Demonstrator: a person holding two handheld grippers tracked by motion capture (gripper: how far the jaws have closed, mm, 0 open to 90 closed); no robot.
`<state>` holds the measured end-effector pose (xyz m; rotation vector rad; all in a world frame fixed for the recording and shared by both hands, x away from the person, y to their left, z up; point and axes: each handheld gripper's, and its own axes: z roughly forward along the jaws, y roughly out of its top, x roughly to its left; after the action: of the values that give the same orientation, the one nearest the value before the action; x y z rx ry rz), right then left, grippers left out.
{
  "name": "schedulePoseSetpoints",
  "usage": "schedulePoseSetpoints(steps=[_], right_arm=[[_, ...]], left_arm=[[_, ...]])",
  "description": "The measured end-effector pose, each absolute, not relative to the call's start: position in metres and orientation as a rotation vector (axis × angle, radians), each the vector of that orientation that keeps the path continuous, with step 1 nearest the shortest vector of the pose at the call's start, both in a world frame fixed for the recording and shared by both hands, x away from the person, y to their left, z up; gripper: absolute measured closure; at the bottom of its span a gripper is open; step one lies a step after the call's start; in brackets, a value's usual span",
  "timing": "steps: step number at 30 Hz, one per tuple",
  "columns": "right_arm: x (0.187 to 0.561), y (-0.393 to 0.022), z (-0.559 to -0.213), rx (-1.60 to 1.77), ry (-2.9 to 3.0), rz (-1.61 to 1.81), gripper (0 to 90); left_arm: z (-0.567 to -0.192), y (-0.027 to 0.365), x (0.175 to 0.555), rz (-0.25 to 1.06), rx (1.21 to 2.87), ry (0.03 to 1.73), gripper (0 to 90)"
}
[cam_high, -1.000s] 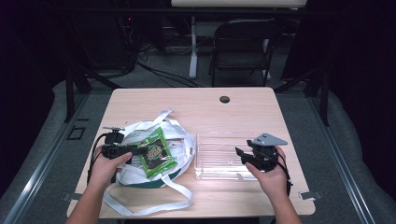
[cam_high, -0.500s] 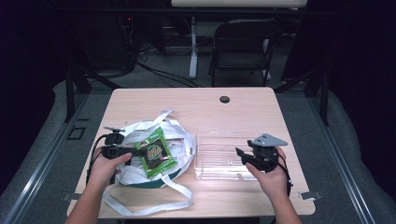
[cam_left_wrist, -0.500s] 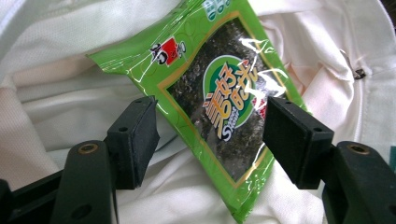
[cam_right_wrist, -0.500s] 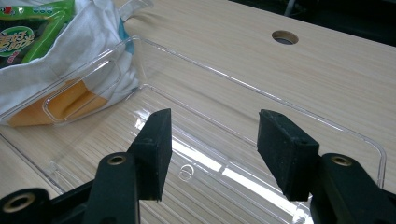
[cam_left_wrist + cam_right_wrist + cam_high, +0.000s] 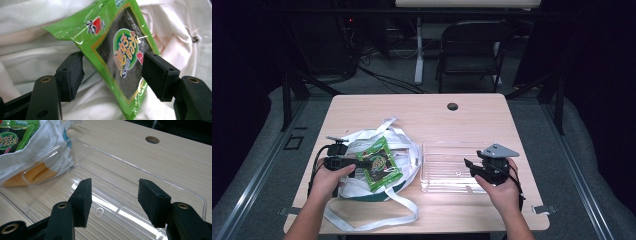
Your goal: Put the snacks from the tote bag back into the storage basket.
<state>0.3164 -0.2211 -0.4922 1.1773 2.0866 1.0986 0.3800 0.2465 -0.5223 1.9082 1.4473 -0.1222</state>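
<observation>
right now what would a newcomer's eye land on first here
First the bright green snack packet, lying on a white cloth bag at the table's left, with the left claw open around it. Next the clear plastic tray to its right, where the right claw hangs open over its near end.

left hand-held gripper (image 5: 346, 163) jaws apart, right hand-held gripper (image 5: 469, 166) likewise

Your light wooden table (image 5: 422, 112) is filling the middle of the frame, with a round cable hole (image 5: 452, 106) sitting near its far edge. A white bag (image 5: 399, 150) is lying at lower left, a clear plastic tray (image 5: 444, 172) resting just beside it at lower right.
</observation>
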Motion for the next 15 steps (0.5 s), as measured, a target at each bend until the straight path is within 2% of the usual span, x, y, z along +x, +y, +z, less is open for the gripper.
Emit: schedulePoseSetpoints(steps=[9, 15], right_arm=[[0.312, -0.226, -0.493, 1.183, 2.074, 1.095, 45.3], [0.307, -0.229, -0.493, 1.188, 2.065, 1.088, 45.3]], left_arm=[[-0.527, 0.243, 0.388, -0.166, 1.871, 1.462, 33.9], [-0.518, 0.236, 0.388, -0.133, 1.872, 1.425, 36.2]])
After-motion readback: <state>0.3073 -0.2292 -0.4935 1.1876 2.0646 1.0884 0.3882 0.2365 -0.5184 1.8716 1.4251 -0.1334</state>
